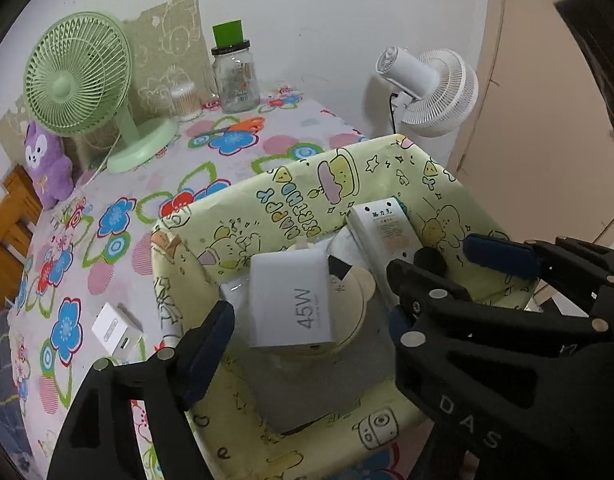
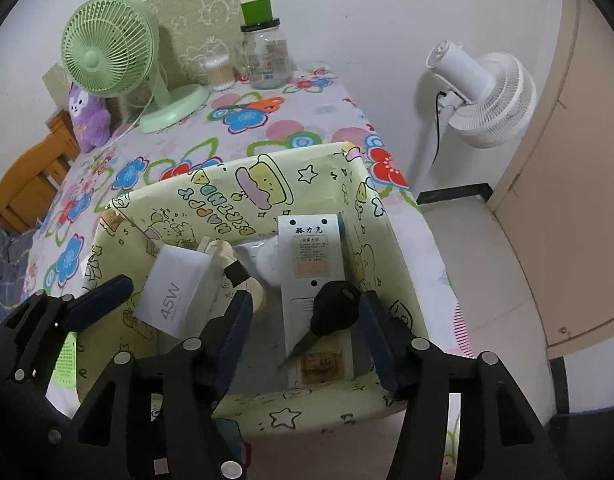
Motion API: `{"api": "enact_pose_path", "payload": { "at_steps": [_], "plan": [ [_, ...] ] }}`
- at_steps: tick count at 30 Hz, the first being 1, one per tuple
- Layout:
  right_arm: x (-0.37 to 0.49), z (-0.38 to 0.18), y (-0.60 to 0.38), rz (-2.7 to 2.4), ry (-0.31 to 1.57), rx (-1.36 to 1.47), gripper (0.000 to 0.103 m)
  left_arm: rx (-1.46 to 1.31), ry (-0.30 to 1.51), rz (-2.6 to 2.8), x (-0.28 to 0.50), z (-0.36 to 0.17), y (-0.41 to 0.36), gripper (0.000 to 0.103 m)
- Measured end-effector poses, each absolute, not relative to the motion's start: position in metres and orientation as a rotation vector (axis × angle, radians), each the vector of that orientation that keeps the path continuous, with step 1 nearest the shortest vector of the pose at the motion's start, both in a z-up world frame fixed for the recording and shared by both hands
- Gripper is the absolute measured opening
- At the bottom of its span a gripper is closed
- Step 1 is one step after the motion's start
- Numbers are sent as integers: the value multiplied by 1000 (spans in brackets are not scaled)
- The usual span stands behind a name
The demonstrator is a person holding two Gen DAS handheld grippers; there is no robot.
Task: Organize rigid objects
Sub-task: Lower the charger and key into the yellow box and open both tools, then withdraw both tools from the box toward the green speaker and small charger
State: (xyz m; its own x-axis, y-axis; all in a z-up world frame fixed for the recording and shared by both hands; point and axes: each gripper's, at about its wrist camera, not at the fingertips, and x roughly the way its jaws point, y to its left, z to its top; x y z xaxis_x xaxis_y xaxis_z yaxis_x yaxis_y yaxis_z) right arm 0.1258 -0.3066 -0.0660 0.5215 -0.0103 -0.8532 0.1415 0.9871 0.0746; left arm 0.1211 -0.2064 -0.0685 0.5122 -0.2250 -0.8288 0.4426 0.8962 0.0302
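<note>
A yellow-green cartoon-print box (image 1: pixel 347 152) (image 2: pixel 235 164) stands on the flowered tablecloth. Inside it lie a white 45W charger (image 1: pixel 291 304) (image 2: pixel 175 292), a white power strip (image 1: pixel 387 232) (image 2: pixel 311 256) and a black key (image 2: pixel 335 312) resting on the strip. My left gripper (image 1: pixel 307 336) hangs open over the box; the charger sits between its pads, untouched. One of its blue-padded fingers (image 2: pixel 107 294) shows in the right wrist view. My right gripper (image 2: pixel 305 304) (image 1: pixel 431 258) stands open astride the strip and the key. A small white charger (image 1: pixel 117 330) lies on the cloth left of the box.
A green desk fan (image 1: pixel 77 80), a purple plush toy (image 1: pixel 47 164), a glass jar (image 1: pixel 235 80) and orange-handled scissors (image 1: pixel 235 128) stand at the back of the table. A white floor fan (image 2: pixel 483 96) is beyond the table's right edge. A wooden chair (image 2: pixel 31 180) is on the left.
</note>
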Motion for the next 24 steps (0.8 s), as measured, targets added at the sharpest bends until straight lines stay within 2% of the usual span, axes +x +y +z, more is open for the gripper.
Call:
{"api": "enact_pose_path", "payload": {
  "at_steps": [12, 24],
  "plan": [
    [99, -50, -299, -121, 953, 182, 80, 276, 924, -415, 105, -53, -193, 86],
    [76, -35, -273, -123, 901, 177, 84, 288, 863, -388, 86, -38, -166, 91]
  ]
}}
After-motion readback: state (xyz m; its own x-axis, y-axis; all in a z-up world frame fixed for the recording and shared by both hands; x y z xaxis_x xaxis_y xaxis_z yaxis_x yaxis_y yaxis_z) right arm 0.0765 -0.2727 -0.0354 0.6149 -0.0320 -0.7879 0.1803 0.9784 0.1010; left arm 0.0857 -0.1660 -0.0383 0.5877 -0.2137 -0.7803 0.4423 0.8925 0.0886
